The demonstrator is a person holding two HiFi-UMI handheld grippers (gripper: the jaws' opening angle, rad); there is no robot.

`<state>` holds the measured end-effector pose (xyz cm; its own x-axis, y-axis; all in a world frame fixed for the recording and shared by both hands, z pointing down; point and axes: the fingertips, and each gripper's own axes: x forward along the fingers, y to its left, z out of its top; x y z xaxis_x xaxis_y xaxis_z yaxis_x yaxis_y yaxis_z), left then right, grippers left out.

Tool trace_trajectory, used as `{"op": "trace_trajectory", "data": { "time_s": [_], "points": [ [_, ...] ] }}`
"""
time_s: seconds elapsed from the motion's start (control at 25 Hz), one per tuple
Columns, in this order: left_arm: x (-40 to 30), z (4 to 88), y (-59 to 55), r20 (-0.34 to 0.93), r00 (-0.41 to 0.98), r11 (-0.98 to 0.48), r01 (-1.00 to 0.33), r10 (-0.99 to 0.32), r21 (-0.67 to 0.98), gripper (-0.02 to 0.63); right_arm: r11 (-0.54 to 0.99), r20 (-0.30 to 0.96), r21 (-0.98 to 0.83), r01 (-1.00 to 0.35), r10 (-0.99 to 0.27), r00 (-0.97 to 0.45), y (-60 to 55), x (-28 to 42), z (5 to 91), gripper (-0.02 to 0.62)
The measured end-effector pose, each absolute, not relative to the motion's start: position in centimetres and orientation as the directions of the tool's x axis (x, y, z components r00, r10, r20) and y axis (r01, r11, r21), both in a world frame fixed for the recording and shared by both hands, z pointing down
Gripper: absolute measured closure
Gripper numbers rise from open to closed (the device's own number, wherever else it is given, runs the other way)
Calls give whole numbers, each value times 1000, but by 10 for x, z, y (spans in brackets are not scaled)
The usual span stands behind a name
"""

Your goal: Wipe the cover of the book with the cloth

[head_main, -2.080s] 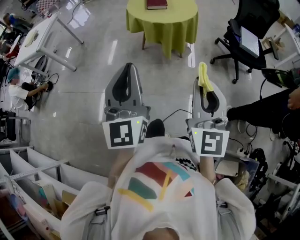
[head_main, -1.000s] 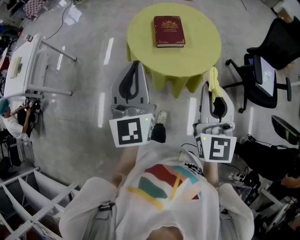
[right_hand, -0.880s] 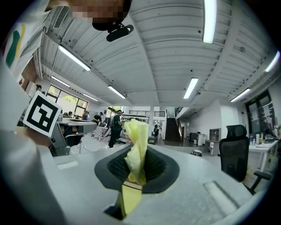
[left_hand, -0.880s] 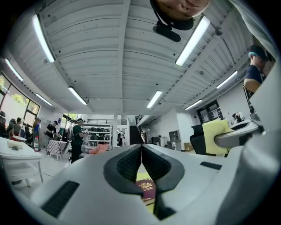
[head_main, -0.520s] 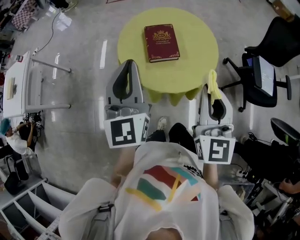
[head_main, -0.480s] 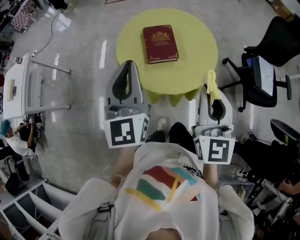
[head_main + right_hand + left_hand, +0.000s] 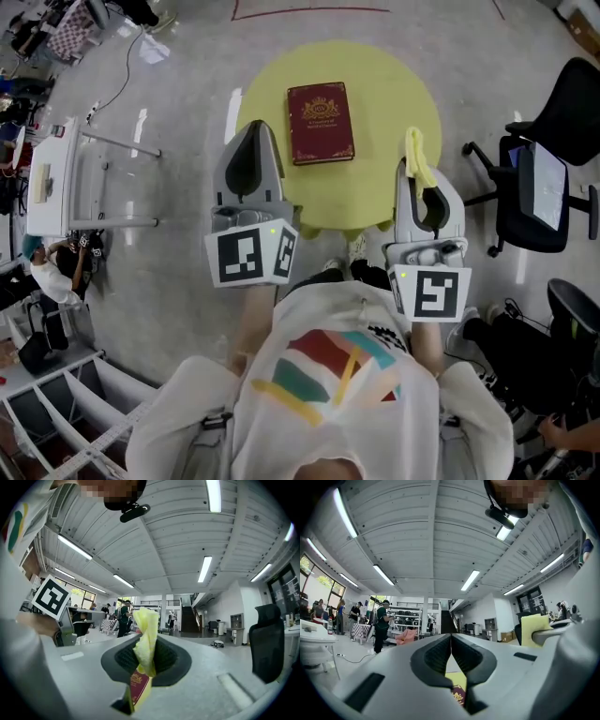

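Note:
A dark red book (image 7: 320,123) with gold ornament lies flat on the round yellow-green table (image 7: 394,103). My right gripper (image 7: 413,150) is shut on a yellow cloth (image 7: 417,161) and hangs over the table's near right part, to the right of the book. In the right gripper view the cloth (image 7: 145,639) stands up between the jaws, with the book (image 7: 138,688) showing below it. My left gripper (image 7: 253,133) is shut with nothing in it, its tip at the table's left edge beside the book. Its closed jaws (image 7: 451,641) frame a sliver of the book (image 7: 458,696).
A black office chair (image 7: 548,178) stands right of the table. A white desk (image 7: 66,178) and cables sit at the left, with a seated person (image 7: 56,272) beyond. White shelving (image 7: 66,412) runs along the lower left. Red tape (image 7: 309,11) marks the floor behind the table.
The table and book have come closer as the person walks up. Both grippers now reach over the table's near edge. The cloth stays clamped in the right gripper.

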<state>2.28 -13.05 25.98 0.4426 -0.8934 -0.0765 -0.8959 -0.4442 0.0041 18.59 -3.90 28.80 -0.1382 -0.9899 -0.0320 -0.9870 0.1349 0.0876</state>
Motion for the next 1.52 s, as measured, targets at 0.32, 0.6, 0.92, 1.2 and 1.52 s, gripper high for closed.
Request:
{"op": "trace_trajectory", "data": {
  "time_s": [0.32,0.6,0.92,1.2,1.52],
  "points": [
    [35,252,-149,-88,406,-409,-912,-910,29,591,149,-71,100,-984,-985,-157,-71,208,284,566],
    [36,237,-175,-100,442,-446,-895,-891,14,589,145,-83,93,-985,-985,-153,-94,198,270,566],
    [40,247,-203,-94,493,-500,-861,-865,89,549,111,-85,108,-988,-989,-120,-107,202,265,566],
    [39,309,-232,35,563,-543,-810,-826,221,391,107,-72,99,-989,-991,-114,-116,198,269,566],
    [30,432,-241,310,537,-483,-843,-785,237,391,126,-40,120,-985,-991,-131,-121,183,274,566]
  ]
}}
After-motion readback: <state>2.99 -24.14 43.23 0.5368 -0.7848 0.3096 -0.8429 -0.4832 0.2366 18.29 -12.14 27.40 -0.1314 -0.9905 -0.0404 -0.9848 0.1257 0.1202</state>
